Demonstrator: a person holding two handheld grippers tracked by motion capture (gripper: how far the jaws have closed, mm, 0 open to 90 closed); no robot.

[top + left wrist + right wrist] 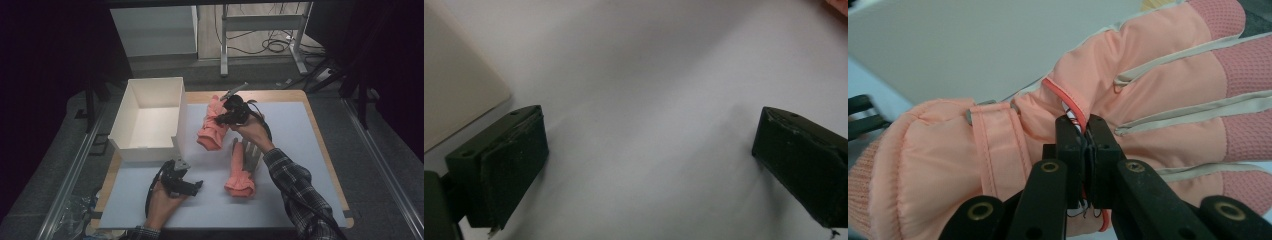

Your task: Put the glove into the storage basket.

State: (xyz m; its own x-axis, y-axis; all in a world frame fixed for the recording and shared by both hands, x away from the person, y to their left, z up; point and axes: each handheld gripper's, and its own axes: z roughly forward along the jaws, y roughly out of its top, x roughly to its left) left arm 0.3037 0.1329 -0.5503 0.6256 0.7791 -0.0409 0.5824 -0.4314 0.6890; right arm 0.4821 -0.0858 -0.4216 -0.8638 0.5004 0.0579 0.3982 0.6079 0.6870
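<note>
Hanging off the table, the pink glove [212, 122] is pinched at its edge by the right gripper [231, 116], just to the right of the white box [131, 107]. In the right gripper view the two black jaws are pressed together on a fold of the glove's [1128, 95] fabric by the red cord [1064, 94], the cuff to the left and the fingers out to the right, with the box's white wall [973, 45] behind. The person's right hand [255, 131] holds this gripper above the table's pale mat [300, 150]. A second pink glove [242, 172] lies flat on the mat just below that hand, cuff toward the person. The left gripper [192, 187] rests low near the front of the mat, below the box and well apart from both gloves; its jaws stand wide apart over bare mat [649, 100], holding nothing.
</note>
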